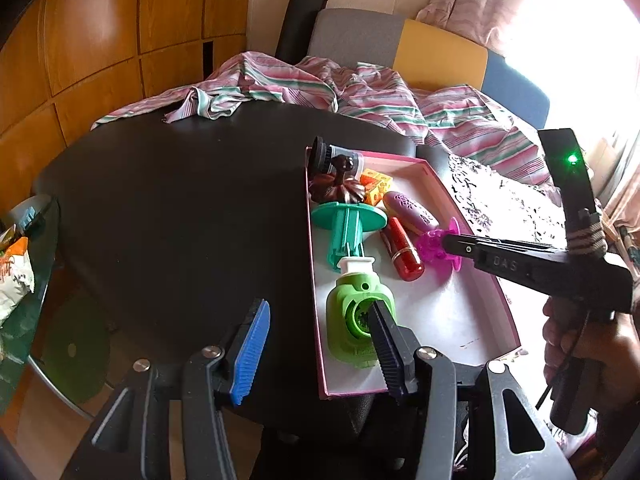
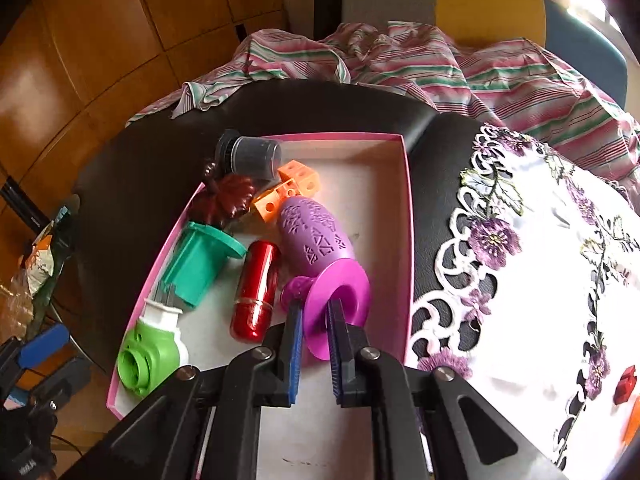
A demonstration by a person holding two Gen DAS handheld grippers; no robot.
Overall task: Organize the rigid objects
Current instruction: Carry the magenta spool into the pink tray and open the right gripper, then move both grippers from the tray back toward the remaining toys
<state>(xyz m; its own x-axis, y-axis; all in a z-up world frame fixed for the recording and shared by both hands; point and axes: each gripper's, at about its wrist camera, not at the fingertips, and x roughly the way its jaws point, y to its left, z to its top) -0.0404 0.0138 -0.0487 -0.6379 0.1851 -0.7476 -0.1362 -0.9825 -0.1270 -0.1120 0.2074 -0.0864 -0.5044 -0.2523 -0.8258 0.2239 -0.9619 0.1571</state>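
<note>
Tabletop [image 1: 168,200]: dark, rounded; fills the middle of the left wrist view; striped cloth [image 1: 360,92] heaped along its upper edge.

Embroidered doily [image 2: 540,280]: white with purple flowers, right half of the right wrist view, just beside the box. A small red piece [image 2: 626,385] lies on it at lower right, well apart from both tools.

Pink box [image 2: 406,240]: shallow, open, centre of the frame. Contents run along its left wall: green round-mouthed piece [image 2: 148,356] at lower left, teal flanged piece [image 2: 200,264], red capsule [image 2: 256,292], purple patterned oval [image 2: 316,236], orange cubes [image 2: 288,190], brown leaf-shaped ornament [image 2: 228,196], dark cylinder [image 2: 250,156] on the upper rim.

Magenta flanged piece [image 2: 340,308]: inside the box, low centre; its disc faces the camera, its knobbed stem points up-left toward the red capsule.

Right gripper [image 2: 314,352]: jaws narrow, pinching the disc's rim, one blade on each face. Judged: release is due; long axis lies along the jaw line.

Left gripper [image 1: 316,344]: jaws wide, holding nothing, near the green piece; farther from the magenta piece.
</note>
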